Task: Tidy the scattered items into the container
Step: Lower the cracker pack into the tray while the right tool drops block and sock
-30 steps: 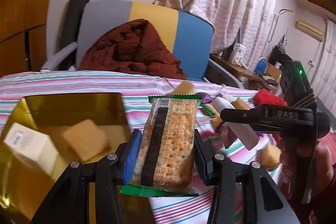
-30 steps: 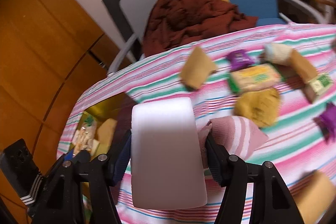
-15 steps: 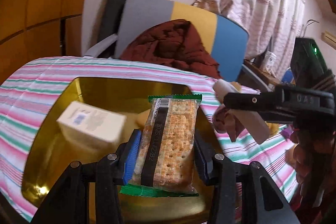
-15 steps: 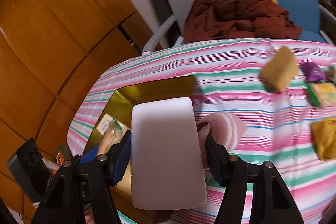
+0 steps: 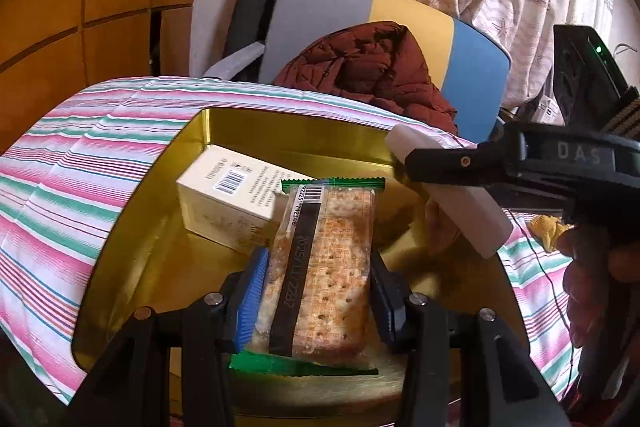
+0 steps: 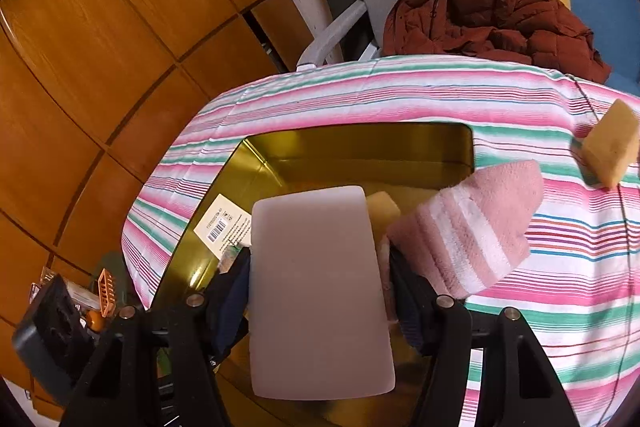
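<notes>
Cracker pack (image 5: 320,267) over gold tin (image 5: 160,227) — box (image 5: 228,199) below, pink sock (image 6: 472,227) beside.

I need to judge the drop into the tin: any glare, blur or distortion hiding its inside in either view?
Left wrist: sharp; fisheye bends the tin rim and striped cloth; a soft sheen low on the floor, the box barcode readable. Right wrist: also sharp; small glints on the left wall; the white block and pink towel hide much of the floor.
</notes>
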{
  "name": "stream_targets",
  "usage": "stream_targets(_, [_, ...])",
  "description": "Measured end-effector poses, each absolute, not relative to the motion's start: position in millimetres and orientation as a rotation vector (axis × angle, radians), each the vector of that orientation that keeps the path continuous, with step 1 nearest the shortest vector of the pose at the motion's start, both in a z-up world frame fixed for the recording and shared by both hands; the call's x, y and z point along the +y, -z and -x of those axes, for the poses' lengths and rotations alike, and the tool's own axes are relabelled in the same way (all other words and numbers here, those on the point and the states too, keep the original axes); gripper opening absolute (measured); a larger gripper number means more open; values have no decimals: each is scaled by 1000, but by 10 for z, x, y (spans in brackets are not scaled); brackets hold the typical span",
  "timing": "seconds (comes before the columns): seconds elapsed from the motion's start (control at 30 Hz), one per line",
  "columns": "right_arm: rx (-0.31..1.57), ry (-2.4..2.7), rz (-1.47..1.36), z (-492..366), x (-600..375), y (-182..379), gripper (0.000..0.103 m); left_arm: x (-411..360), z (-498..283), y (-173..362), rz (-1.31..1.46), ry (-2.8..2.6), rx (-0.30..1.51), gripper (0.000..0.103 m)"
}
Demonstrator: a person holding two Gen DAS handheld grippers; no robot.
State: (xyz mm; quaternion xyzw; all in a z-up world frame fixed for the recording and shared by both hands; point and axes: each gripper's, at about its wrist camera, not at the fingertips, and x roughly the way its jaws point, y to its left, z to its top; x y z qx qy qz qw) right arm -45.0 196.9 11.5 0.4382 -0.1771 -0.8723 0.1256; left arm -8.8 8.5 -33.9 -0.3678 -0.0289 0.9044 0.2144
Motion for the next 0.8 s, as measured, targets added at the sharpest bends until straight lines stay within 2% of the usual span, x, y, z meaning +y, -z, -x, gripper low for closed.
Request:
stream_targets(0.13, [-538,2526,-1292,500,1926,-39,68,48,100,342,1039,-2517,-105,48])
stream_targets(0.17, [-547,2518,-1296,497,1919,-23,75,34,99,355,1055,-2529,-109,48])
stream_targets(0.23, [-562,2521,-1307,495,1908,-6,83,31,138,360,1083,-2531,-129,49])
stream_targets(0.47, [-572,2556,-1276,416,1982,-78,88,-47,59,254,1019,-2547,-208,60])
stream_targets(0.8, [-615,2565,-1239,248,2128,-162,89,129,15,119,974,-2549,-190,60])
